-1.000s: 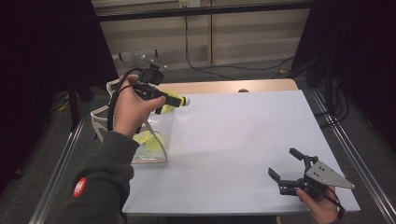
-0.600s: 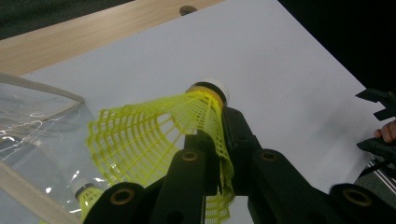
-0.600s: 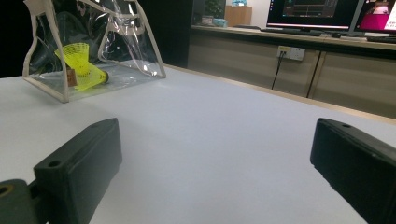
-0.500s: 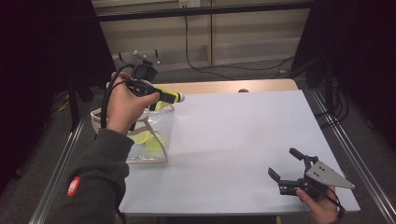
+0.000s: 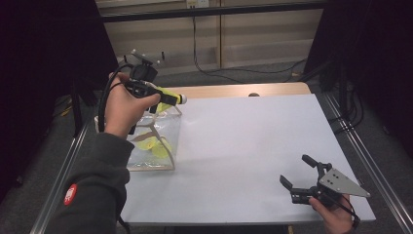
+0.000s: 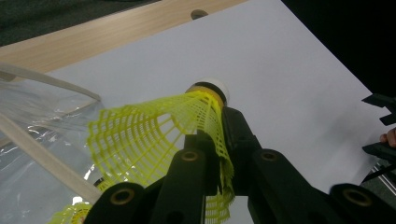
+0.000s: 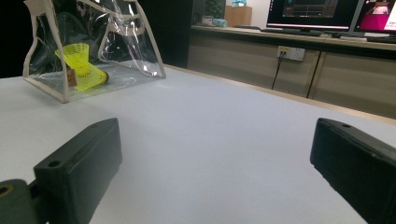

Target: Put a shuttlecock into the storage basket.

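Note:
My left gripper (image 5: 163, 99) is held in the air over the back of a clear plastic bag (image 5: 165, 127), shut on a yellow mesh shuttlecock (image 5: 171, 97). In the left gripper view the jaws pinch the shuttlecock's skirt (image 6: 149, 135), and its white cork tip (image 6: 208, 87) points away over the table. More yellow shuttlecocks (image 5: 151, 145) lie inside the bag. My right gripper (image 5: 293, 169) rests low near the table's front right corner, open, with nothing between its jaws. In the right gripper view the bag (image 7: 126, 32) stands far off at the left with a shuttlecock (image 7: 84, 65) inside.
The white table top (image 5: 243, 141) stretches between the bag and my right gripper. A bare wooden strip (image 5: 234, 90) runs along the far edge. Metal rails (image 5: 363, 151) flank both sides. Cabinets, monitors and cables (image 7: 299, 51) stand beyond the table.
My left hand has lifted a little and drifted back and to the left, the shuttlecock still pinched in its jaws. The right gripper has kept still.

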### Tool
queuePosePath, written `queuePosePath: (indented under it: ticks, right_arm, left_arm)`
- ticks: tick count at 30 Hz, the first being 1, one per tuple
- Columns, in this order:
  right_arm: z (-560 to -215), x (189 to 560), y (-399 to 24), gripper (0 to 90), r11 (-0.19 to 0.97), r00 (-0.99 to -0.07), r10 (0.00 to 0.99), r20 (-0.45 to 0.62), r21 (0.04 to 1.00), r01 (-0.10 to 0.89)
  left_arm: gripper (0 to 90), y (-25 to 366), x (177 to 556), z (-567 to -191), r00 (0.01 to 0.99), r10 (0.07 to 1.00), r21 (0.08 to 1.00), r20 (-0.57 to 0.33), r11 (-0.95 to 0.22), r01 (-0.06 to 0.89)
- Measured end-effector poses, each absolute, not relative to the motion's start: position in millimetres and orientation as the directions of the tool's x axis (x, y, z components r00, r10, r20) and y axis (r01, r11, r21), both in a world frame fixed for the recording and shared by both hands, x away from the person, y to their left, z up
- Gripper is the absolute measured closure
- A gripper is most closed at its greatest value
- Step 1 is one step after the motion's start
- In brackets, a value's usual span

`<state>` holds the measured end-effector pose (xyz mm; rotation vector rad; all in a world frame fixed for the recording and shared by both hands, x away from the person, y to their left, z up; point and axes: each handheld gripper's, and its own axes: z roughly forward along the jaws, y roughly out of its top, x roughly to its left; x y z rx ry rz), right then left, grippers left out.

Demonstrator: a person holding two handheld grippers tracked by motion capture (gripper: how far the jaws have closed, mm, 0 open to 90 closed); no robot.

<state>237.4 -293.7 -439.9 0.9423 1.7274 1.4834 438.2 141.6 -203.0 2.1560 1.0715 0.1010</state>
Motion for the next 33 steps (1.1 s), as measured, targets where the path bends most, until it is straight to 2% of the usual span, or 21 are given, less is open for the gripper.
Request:
queuePosePath:
  ticks: [33]
  right_arm:
    - [-439.8,237.5,-293.1,2.0,0.095,-0.518,0.855,-0.03,0.991,0.098]
  left_arm:
    - [86.8,174.2,438.7,-194.1,0.596,0.775,0.635,-0.21,-0.356,0.686]
